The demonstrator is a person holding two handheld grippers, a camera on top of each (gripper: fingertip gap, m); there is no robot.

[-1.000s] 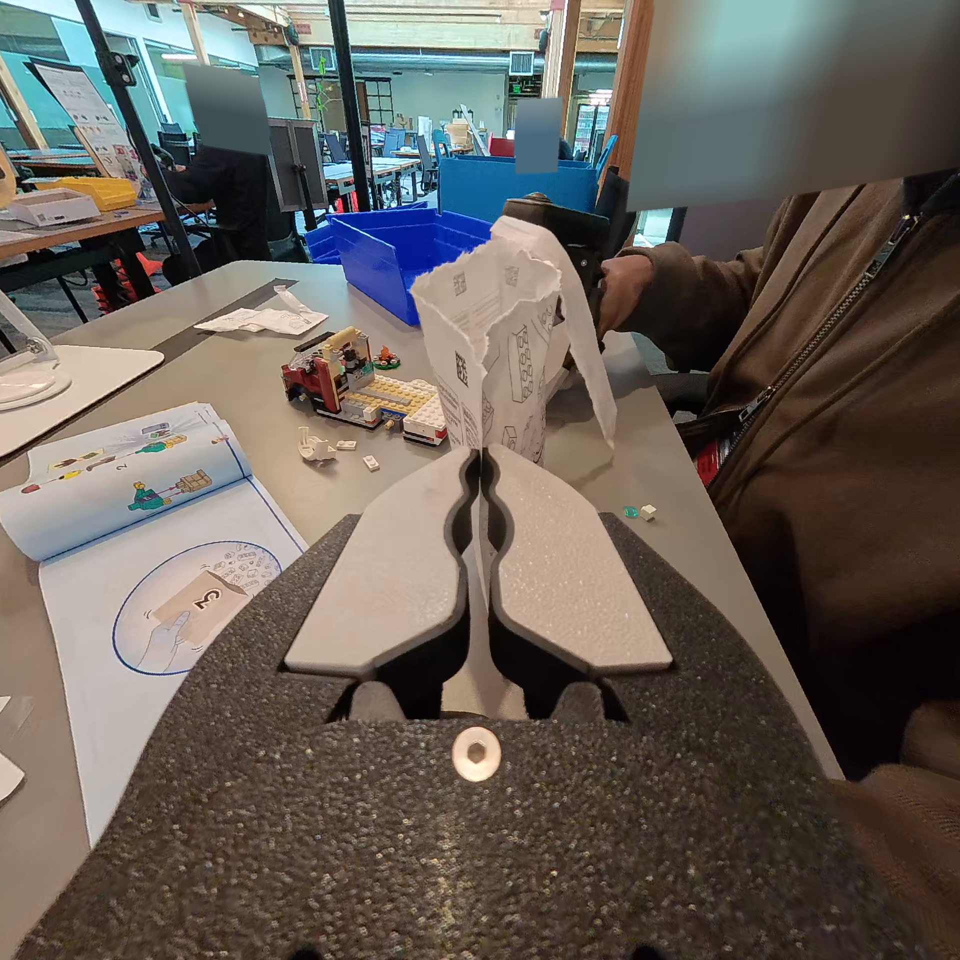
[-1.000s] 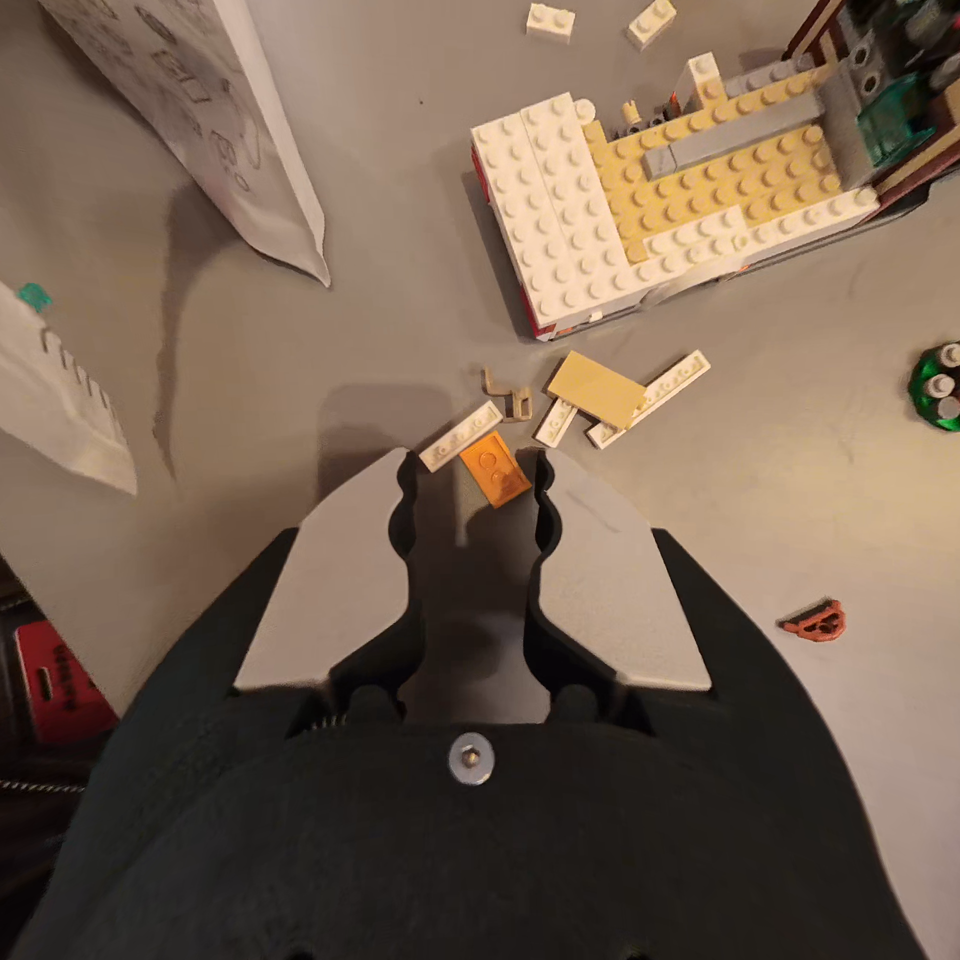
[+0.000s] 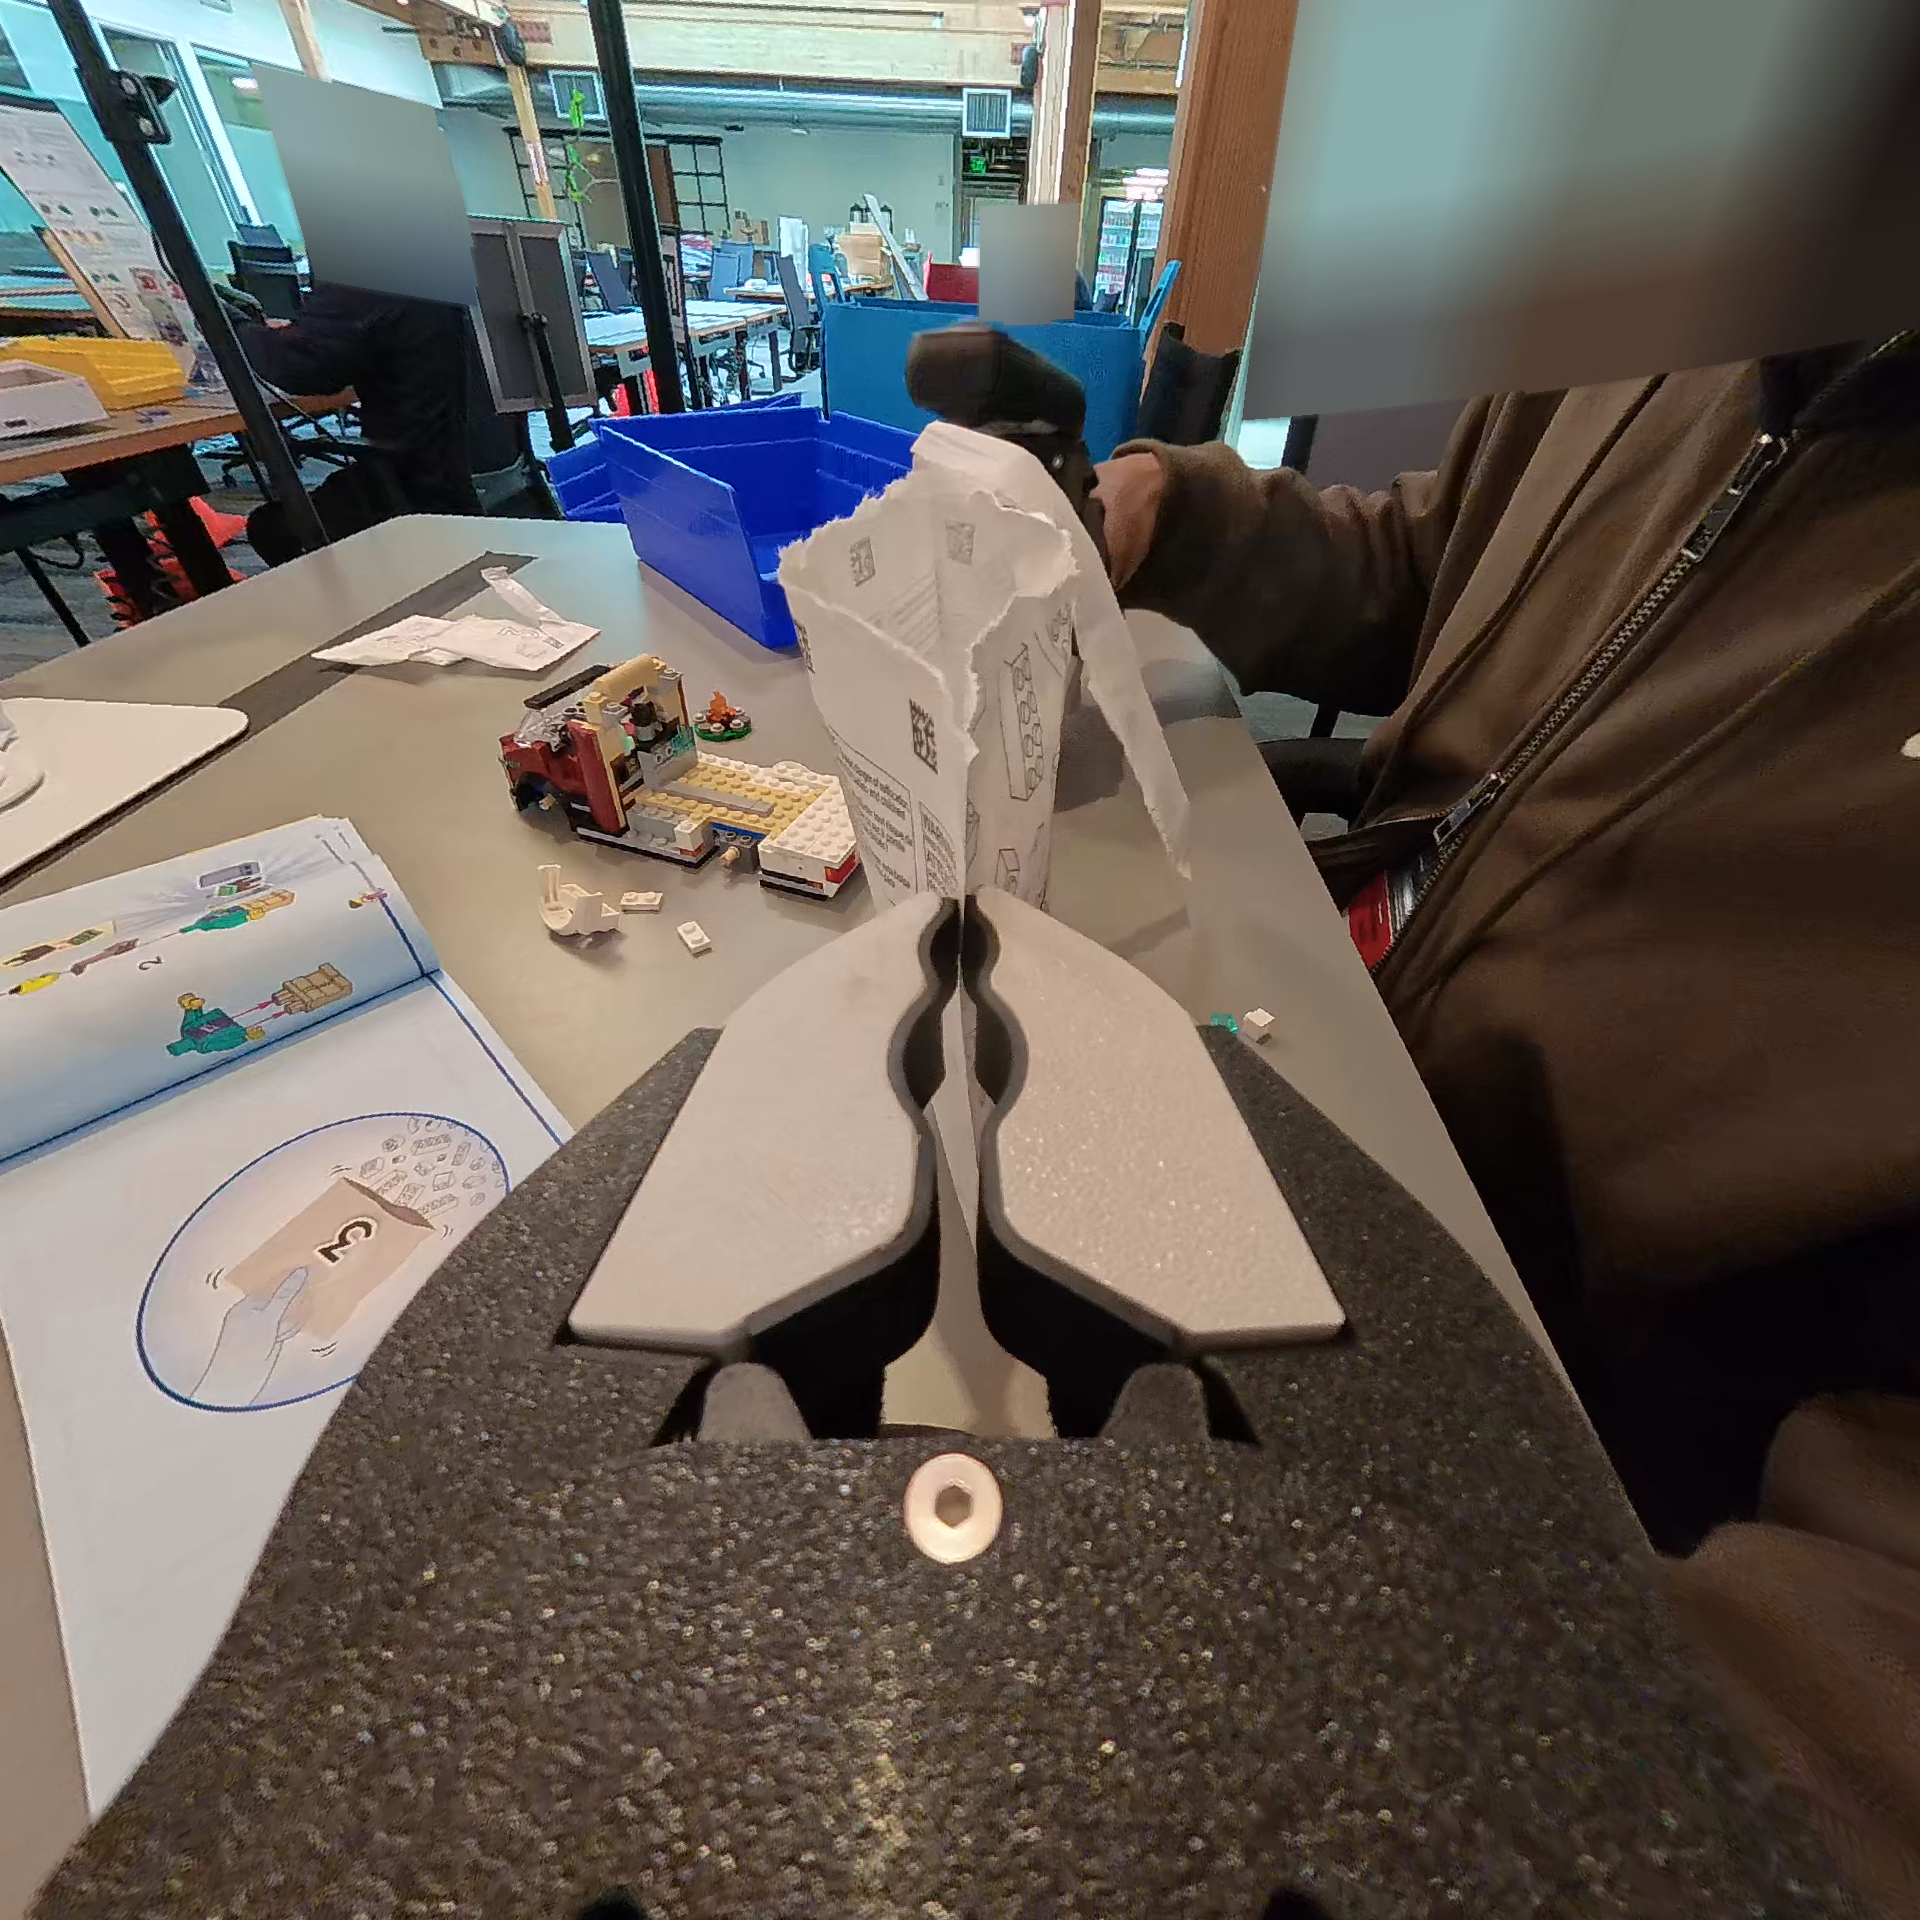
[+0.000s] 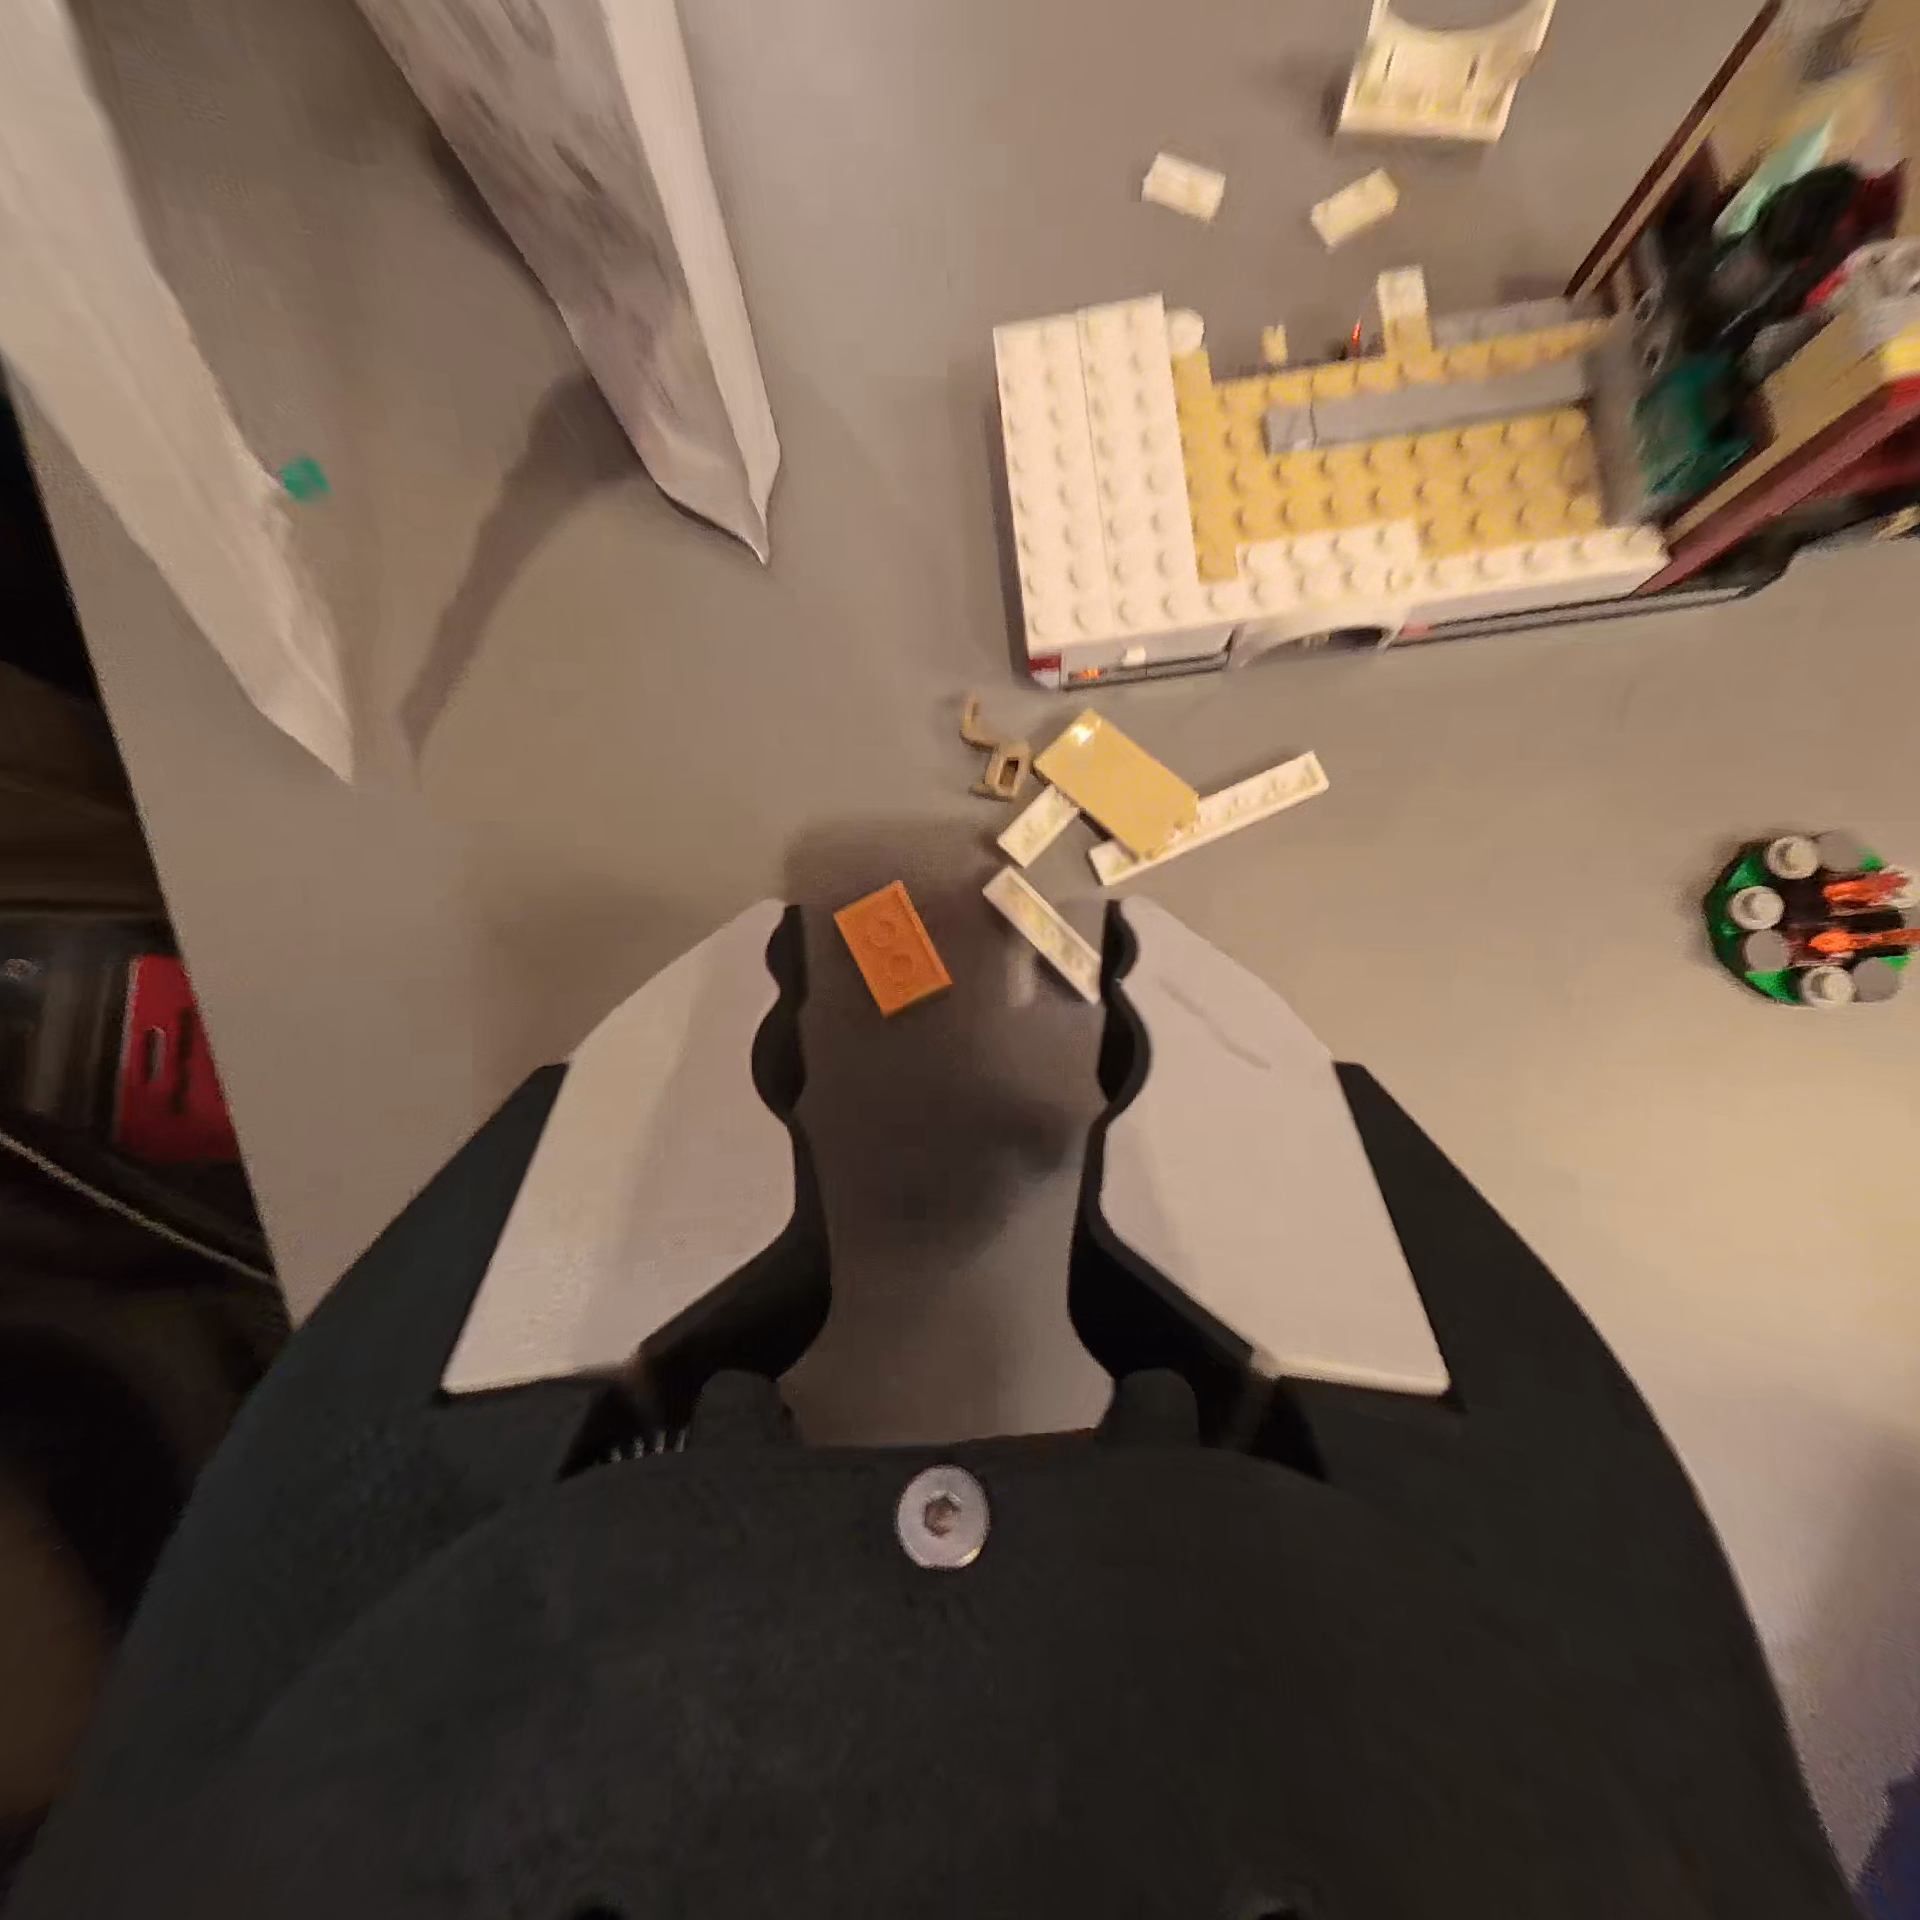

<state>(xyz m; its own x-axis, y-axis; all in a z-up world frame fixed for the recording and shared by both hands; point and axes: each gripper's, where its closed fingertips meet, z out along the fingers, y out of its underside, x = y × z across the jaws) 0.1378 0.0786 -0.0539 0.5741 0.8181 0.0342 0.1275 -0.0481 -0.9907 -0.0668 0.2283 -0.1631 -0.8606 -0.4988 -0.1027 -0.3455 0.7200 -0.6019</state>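
Note:
My left gripper (image 3: 958, 909) is shut on the lower edge of a torn white paper bag (image 3: 935, 675) and holds it upright above the grey table (image 3: 416, 831). The bag's corners hang into the right wrist view (image 4: 623, 260). My right gripper (image 4: 951, 925) is open, pointing down at the table. A small orange plate (image 4: 894, 961) and a white strip plate (image 4: 1044, 935) lie flat between its fingers; neither pad presses on them. A tan tile (image 4: 1117, 784) and more white strips lie just beyond. The right gripper's body (image 3: 997, 384) shows behind the bag top.
A partly built brick vehicle (image 4: 1299, 499) stands beyond the loose pieces. A green round piece with flames (image 4: 1813, 925) lies at the right. An open instruction booklet (image 3: 208, 1091), a blue bin (image 3: 727, 499) and a person's brown jacket (image 3: 1662, 831) border the table. My hands' fingertips stand some 30 centimetres from each other.
My right gripper's jaws stand wider than before. The orange plate has turned and the white strip now lies to its right; both still rest on the table. My left gripper still holds the bag.

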